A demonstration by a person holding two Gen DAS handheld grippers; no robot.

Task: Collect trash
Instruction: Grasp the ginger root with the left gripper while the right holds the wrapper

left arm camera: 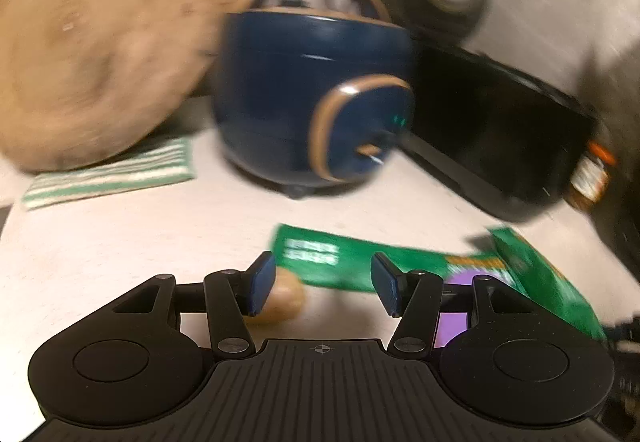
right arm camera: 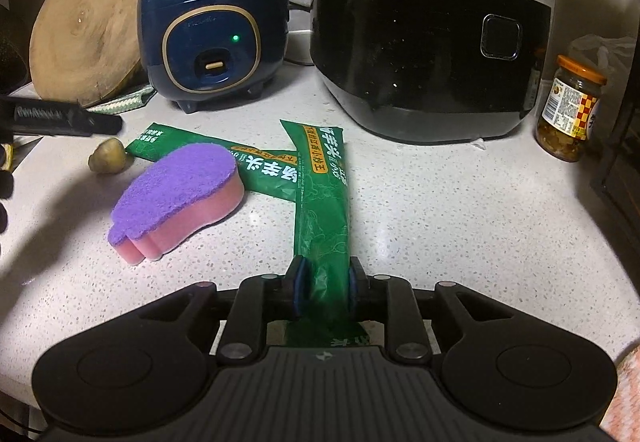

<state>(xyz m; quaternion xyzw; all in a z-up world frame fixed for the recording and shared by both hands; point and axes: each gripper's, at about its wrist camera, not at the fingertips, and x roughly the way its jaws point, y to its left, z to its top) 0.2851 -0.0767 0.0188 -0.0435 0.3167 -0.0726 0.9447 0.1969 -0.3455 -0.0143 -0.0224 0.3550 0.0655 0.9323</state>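
Right gripper (right arm camera: 325,288) clamped on near end of green wrapper (right arm camera: 322,198), which lies on countertop (right arm camera: 460,210) w/ far end across second wrapper (right arm camera: 260,172). Left gripper (left arm camera: 323,284) wide open, empty, above small tan lump (left arm camera: 286,298).

Left gripper (left arm camera: 324,284): matte black body with a ribbed central plate bearing a small crosshair mark, flanked by two rounded lobes, each with a raised circular disc. Black linkage arms pivot on silver screw heads and carry dark blue rectangular pads (left arm camera: 262,282); triangular cut-outs pierce the outer arms.

Right gripper (right arm camera: 325,290): the same construction, with ribbed black plate, crosshair mark, paired disc-topped lobes, silver pivot screws and blue pads (right arm camera: 299,284) on black finger mounts.

In the right wrist view, the left gripper's side shows as a black bar with a ribbed section at the picture's left edge.
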